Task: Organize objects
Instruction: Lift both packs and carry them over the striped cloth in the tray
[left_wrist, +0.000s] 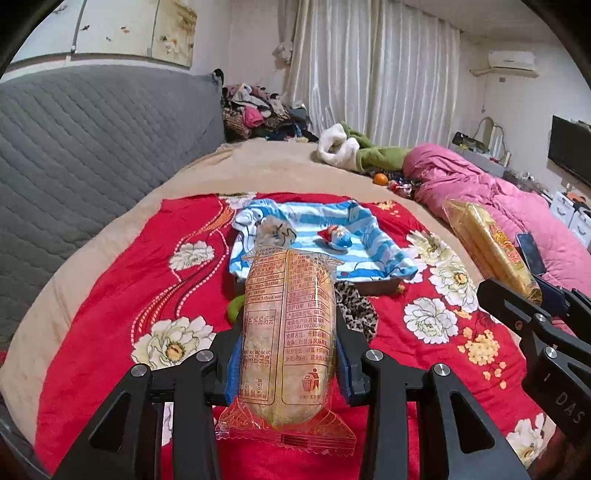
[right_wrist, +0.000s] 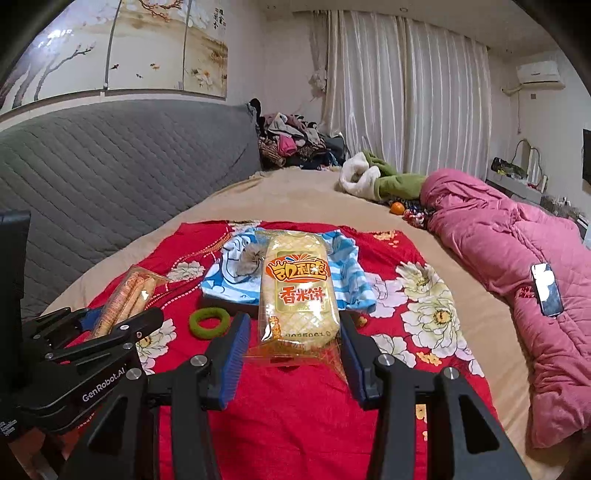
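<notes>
Right between the blue pads of the left gripper (left_wrist: 286, 363) sits a long snack packet (left_wrist: 290, 332), its printed back facing the camera; the pads press its sides, so it is clamped and held above the bed. From the right wrist view the same packet (right_wrist: 123, 299) sticks out of the left gripper (right_wrist: 92, 317) at the left edge.

The right gripper (right_wrist: 291, 354) has a rice cracker packet (right_wrist: 298, 291) between its fingers, front label up. The right pad touches the packet's edge, while a gap shows beside the left pad (right_wrist: 232, 358), so I cannot tell for sure that the packet is squeezed; it does seem to be carried. In the left wrist view this yellow packet (left_wrist: 487, 247) juts from the right gripper (left_wrist: 543, 295) at the right.

Below both lies a red flowered blanket (right_wrist: 295, 406) spread over a beige bed (right_wrist: 295, 199). Just beyond the packets on the blanket is a tray lined with blue striped cloth (left_wrist: 369, 254), with a small wrapped toy (left_wrist: 338, 236) in it. A green ring (right_wrist: 209, 322) lies near the tray's front corner, with a leopard-print piece (left_wrist: 356, 306) beside it.

Further off, a pink quilt (right_wrist: 517, 258) is bunched along the right side with a phone (right_wrist: 546, 290) resting on it. An orange (right_wrist: 397, 208) sits near the quilt's far end.
</notes>
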